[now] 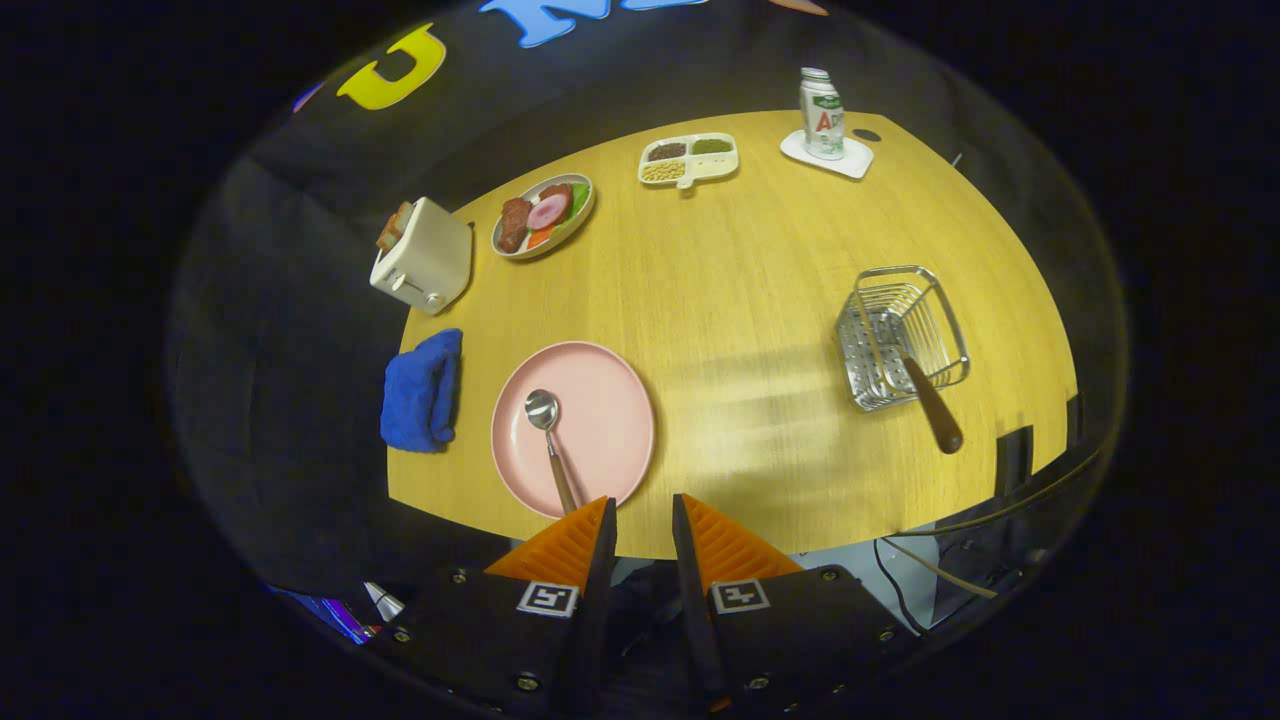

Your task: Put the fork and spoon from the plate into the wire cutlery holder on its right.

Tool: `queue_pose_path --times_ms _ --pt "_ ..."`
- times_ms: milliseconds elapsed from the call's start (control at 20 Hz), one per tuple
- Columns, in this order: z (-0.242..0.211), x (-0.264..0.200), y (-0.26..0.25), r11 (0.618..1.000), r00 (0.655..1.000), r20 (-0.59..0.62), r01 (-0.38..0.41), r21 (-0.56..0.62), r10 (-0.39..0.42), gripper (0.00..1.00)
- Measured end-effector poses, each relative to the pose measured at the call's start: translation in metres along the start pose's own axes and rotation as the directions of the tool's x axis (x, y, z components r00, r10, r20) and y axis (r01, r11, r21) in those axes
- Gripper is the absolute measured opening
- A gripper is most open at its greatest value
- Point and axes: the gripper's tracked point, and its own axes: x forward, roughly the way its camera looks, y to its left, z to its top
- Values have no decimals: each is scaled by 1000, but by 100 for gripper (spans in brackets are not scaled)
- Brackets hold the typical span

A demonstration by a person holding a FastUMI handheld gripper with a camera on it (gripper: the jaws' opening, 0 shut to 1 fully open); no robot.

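A round, matte pink plate (600, 400) sits on the pale wood-grain table (740, 300), just ahead of the gripper (644, 512). On the plate lies the spoon (550, 435), its shiny metal bowl toward the plate's middle and its slim brown handle running back over the near rim, ending close by the left fingertip. Well to the right of the plate stands the wire cutlery holder (900, 335), a square basket of thin bright metal rods with a perforated base. A utensil with a rounded brown wooden handle (935, 405) leans out of it over the near edge; its head is hidden among the wires, so it cannot be told for certain whether it is the fork. Left of the plate lies a crumpled blue cloth (422, 390), soft and folded. Beyond the plate are a boxy cream toaster (425, 258), an oval dish of food (543, 215), a compartment tray (690, 158), and a can on a white coaster (823, 112).

The gripper's wedge-shaped, ribbed fingers stand a narrow gap apart, holding nothing and touching nothing.
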Motion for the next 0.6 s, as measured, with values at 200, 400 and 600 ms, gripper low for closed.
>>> queue_pose_path --times_ms 200,400,600 --pt "-3 27 29 999 999 -36 -16 -52 14 34" --pt "-6 50 43 994 998 -67 -14 -104 7 34" --pt "-18 76 55 988 994 -106 -8 -156 -8 34"
